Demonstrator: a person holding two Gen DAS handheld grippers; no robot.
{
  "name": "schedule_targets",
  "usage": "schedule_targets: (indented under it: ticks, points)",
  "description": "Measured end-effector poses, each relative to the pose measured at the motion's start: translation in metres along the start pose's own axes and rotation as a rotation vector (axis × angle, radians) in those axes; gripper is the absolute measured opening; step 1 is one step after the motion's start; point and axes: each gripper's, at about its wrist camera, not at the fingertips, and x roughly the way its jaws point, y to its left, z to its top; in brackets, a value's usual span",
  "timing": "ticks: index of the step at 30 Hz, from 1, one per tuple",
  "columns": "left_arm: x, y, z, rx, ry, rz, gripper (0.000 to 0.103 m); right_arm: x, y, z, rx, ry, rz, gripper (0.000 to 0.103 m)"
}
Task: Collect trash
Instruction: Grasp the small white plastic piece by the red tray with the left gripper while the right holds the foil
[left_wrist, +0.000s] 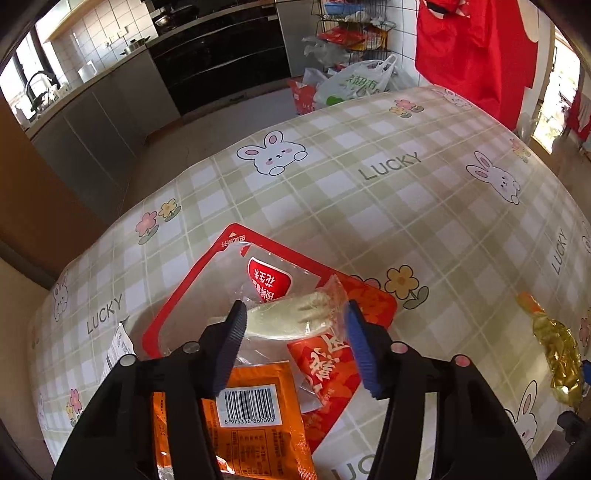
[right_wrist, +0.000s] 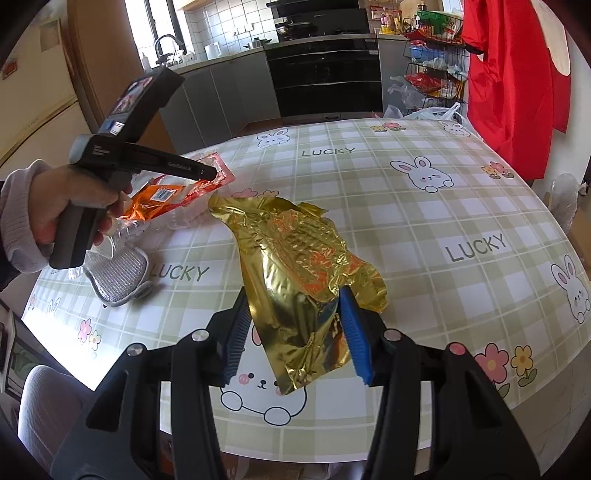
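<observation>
Early in the job, by the look of it: no wrapper bagged or binned, no bin in view, all trash on the checked table (right_wrist: 424, 221).

Right hand-held gripper (right_wrist: 293, 325) clamped part-open on the near end of a crumpled gold foil bag (right_wrist: 295, 251); far end lying out toward mid-table, shiny, creased, orange print showing through.

Left hand-held gripper (left_wrist: 293, 325) angled down over a pile at the table's left edge, half-open astride a clear sachet (left_wrist: 291, 319) with pale contents; contact with the pads not clear. Underneath: a red-bordered clear packet (left_wrist: 207, 291), torn at top, a red printed pouch (left_wrist: 325, 373) and an orange barcoded wrapper (left_wrist: 251, 413). Flat, light, slippery films, likely to slide.

Still loose: a silver mesh pad (right_wrist: 118, 275) near the left hand (right_wrist: 55, 206).
</observation>
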Motion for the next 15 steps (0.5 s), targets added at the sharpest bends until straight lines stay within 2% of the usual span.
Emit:
schedule_targets:
  ticks: [1,2,4,9,15]
  points:
    - [0.001,0.003,0.000,-0.007,-0.001,-0.013,0.030,0.000,0.000,0.000,-0.001,0.001,0.000,0.049]
    - [-0.002,0.005,0.000,-0.009,-0.017,-0.022,0.029,0.000,0.001,0.000,-0.001,0.001,0.000,0.049]
    - [-0.011,0.008,-0.003,0.004,-0.055,-0.026,0.019,0.001,0.001,0.000,0.001,0.001,0.000,0.049]
    - [-0.040,0.030,-0.004,-0.024,-0.129,-0.078,0.011,0.000,0.009,0.000,-0.002,0.000,0.006,0.049]
    - [-0.078,0.071,-0.007,-0.121,-0.207,-0.129,0.011,-0.007,0.021,0.005,-0.016,-0.008,0.005,0.049]
